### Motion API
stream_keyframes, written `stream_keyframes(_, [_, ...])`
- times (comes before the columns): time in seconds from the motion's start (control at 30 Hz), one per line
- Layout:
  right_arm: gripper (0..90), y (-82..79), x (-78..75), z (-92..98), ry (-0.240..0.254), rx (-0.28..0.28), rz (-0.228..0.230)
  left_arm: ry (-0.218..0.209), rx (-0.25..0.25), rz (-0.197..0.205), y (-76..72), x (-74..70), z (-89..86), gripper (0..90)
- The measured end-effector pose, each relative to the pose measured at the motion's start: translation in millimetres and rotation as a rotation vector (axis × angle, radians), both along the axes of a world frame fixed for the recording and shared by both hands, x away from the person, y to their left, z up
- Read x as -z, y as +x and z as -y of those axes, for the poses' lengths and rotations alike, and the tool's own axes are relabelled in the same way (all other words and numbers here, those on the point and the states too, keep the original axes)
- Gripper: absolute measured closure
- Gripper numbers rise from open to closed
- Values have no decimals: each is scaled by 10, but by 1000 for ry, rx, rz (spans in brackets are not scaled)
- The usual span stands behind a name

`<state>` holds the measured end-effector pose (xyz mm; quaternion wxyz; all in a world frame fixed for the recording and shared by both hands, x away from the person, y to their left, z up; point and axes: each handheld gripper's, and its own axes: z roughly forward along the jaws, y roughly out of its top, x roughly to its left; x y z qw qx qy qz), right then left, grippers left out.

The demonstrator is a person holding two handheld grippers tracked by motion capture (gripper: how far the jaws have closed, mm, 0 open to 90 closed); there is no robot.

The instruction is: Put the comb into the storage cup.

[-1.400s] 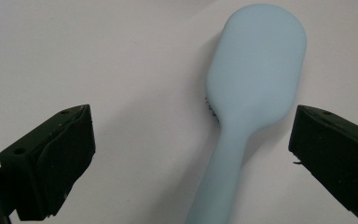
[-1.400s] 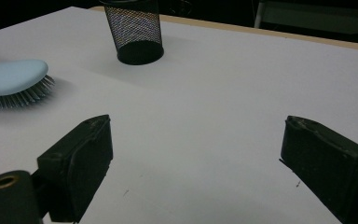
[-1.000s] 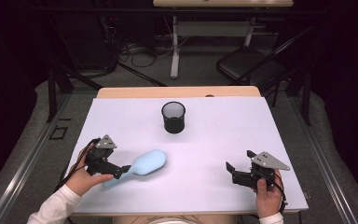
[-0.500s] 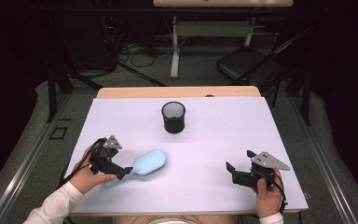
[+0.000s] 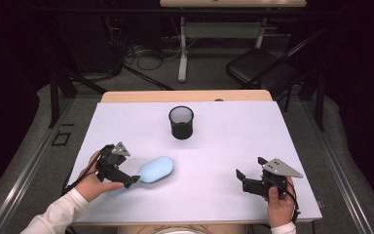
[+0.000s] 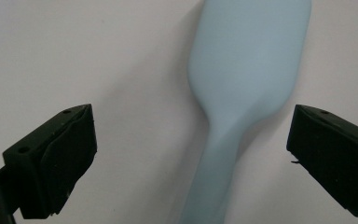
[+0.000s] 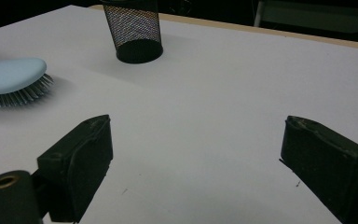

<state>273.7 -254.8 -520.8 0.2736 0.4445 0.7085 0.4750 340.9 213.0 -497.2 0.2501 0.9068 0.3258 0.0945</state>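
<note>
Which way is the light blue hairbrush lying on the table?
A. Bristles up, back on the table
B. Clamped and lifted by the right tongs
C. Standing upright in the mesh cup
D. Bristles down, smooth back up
D: the right gripper view shows the hairbrush resting on its bristles, with its smooth blue back facing up.

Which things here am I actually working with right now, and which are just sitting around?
In play:
- light blue hairbrush, bristles down
- left claw, open astride the brush's neck

Sitting around, by the look of it:
- black mesh cup, upright
- right claw, open over bare table
</note>
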Motion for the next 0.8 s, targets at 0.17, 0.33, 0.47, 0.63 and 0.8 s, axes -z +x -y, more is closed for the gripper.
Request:
stream_keyframes(0.17, [86,-1,0,-1,-1,0,-1,-6,10,-27,2,1,21,16])
stream_keyframes(0.33, [86,0,1,0,-1,0,-1,-8,6,-37,15,6,31,16])
stream_keyframes(0.47, [86,-1,-1,0,-4,0,-5,9,12,-50,23,28,48,16])
stream_keyframes(0.63, [86,-1,-1,4,-5,1,-5,37,22,-61,30,67,79,17])
stream_keyframes(0.8, [86,-1,0,1,-4,-1,-5,75,39,-71,27,102,121,17])
